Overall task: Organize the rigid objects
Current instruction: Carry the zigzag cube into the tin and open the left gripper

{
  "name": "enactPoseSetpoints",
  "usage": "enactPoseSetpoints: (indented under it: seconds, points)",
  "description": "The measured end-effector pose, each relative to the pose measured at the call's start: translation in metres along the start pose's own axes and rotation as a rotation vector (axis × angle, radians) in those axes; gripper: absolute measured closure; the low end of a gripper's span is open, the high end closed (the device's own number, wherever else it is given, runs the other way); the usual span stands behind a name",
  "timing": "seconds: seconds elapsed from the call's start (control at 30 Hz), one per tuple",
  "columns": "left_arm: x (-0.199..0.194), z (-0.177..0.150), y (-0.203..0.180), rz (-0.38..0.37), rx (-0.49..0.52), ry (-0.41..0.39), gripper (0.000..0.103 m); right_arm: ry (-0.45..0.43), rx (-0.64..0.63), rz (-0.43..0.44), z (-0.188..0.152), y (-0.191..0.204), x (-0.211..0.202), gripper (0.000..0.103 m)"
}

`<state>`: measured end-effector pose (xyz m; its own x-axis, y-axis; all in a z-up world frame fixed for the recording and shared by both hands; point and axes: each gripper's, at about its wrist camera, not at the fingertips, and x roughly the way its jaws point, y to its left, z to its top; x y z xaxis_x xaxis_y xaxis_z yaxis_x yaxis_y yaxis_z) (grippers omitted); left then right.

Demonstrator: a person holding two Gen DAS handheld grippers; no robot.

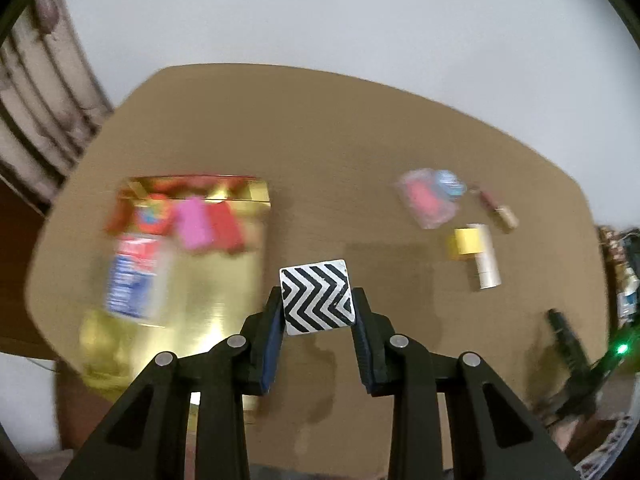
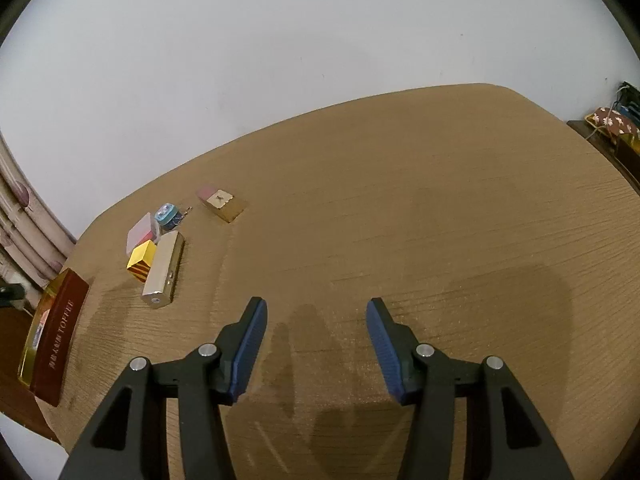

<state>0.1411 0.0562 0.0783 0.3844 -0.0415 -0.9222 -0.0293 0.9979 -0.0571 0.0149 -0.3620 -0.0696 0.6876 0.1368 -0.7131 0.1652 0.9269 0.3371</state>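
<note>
We are looking across the wooden table (image 2: 400,200). The gold toffee tin (image 1: 192,280), blurred, seems to be lying open at its left edge. Our left gripper (image 1: 318,304) is pinching a black-and-white zigzag block (image 1: 317,303) above the table, beside the tin. Our right gripper (image 2: 316,344) is hovering spread and empty.

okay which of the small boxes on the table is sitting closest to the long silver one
The yellow box with red stripes, right against the long silver box; the pink box sits behind it.
</note>
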Motion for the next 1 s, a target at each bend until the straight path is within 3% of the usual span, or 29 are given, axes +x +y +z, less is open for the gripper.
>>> enactPoseSetpoints:
  seconds: [0.2, 0.37, 0.7, 0.8, 0.83, 1.0]
  points:
    - [0.028, 0.009, 0.060, 0.078, 0.020, 0.077, 0.075, 0.010, 0.000, -0.014, 0.001, 0.003, 0.006, 0.050]
    - [0.066, 0.000, 0.068, 0.087, 0.053, 0.109, 0.075, 0.016, -0.003, -0.019, 0.001, 0.003, 0.009, 0.050]
    - [0.099, -0.002, 0.078, 0.119, 0.074, 0.095, 0.074, 0.020, -0.013, -0.030, 0.001, 0.006, 0.013, 0.050]
    - [0.099, -0.003, 0.078, 0.171, 0.102, 0.064, 0.066, 0.021, -0.015, -0.033, 0.001, 0.006, 0.014, 0.050]
    - [0.098, -0.003, 0.077, 0.168, 0.114, 0.068, 0.056, 0.021, -0.016, -0.035, 0.001, 0.007, 0.015, 0.050]
    - [0.069, -0.011, 0.072, 0.193, 0.129, -0.013, 0.051, 0.023, -0.019, -0.033, 0.002, 0.007, 0.016, 0.050]
